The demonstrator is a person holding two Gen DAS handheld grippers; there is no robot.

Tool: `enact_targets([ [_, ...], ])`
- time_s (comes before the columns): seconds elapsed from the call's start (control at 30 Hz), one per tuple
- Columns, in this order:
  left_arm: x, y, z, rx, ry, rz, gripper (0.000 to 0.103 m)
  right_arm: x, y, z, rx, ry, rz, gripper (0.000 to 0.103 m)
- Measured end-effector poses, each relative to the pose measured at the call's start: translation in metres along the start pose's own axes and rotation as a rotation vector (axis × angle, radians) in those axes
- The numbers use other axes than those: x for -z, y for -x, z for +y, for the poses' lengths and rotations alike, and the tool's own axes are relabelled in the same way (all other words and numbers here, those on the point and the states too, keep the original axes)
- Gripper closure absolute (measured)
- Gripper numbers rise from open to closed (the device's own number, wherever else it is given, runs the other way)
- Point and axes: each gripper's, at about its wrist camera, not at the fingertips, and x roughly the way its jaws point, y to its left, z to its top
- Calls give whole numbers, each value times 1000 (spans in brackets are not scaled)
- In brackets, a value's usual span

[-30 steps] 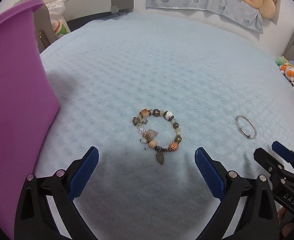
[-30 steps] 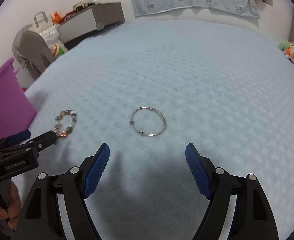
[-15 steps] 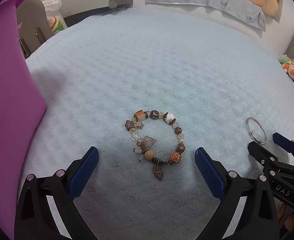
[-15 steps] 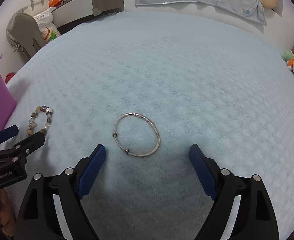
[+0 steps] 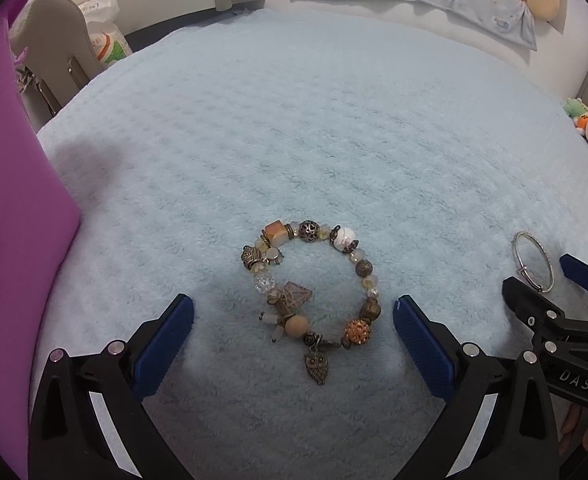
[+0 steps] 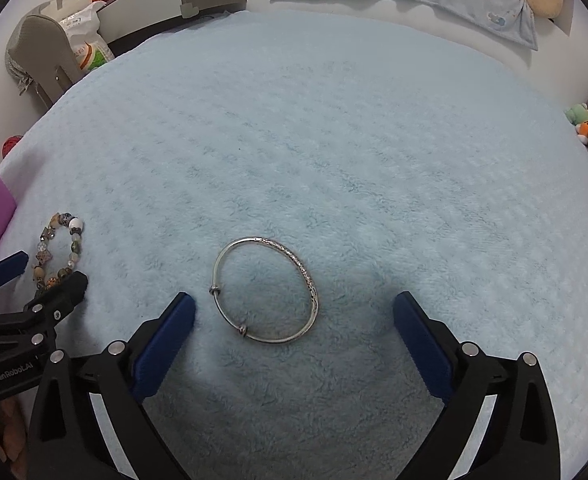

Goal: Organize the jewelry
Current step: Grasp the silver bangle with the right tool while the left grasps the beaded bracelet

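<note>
While both grippers point down at the pale blue blanket (image 5: 334,128) on the bed, each has one piece of jewelry in front of it; the left gripper (image 5: 293,320) has its jaws spread wide, and the beaded bracelet (image 5: 312,288) with its owl charm lies flat between the blue pads, touching neither; the right gripper (image 6: 294,318) has its jaws opening, and the silver bangle (image 6: 265,290) lies flat on the blanket between them, untouched, nearer the left pad; the two pieces lie well apart; a purple bin (image 5: 9,208) stands at the blanket's left edge.
</note>
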Motion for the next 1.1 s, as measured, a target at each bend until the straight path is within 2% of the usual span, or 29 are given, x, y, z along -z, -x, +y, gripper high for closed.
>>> enact_targets([
  [0.23, -3, -3, -3, -18, 1, -3, 6, -2, -1, 1, 0, 9, -2, 9],
  [0.33, -1, 0, -4, -17, 5, -10, 10, 0, 3, 1, -8, 11, -26, 11],
  [0.47, 0, 8, -12, -12, -36, -33, 40, -1, 5, 7, -10, 32, -31, 29],
  [0.5, 1, 9, -15, -17, -46, -33, 43, -1, 6, 8, -16, 37, -31, 32],
  [0.53, 1, 9, -15, -11, -45, -30, 45, -2, 7, 10, -25, 38, -32, 42],
  [0.6, -1, 10, -12, 14, -27, -28, 59, -3, 10, 12, -36, 42, -39, 57],
  [0.7, -1, 13, -8, 15, -13, -35, 74, -3, 11, 10, -52, 28, -42, 56],
  [0.83, -3, 16, 9, 61, 45, -27, 85, -2, 18, 2, -88, -20, -59, 56],
  [1.1, 4, 28, 18, 102, 69, -40, 87, 18, 36, -1, -111, -49, -70, 56],
])
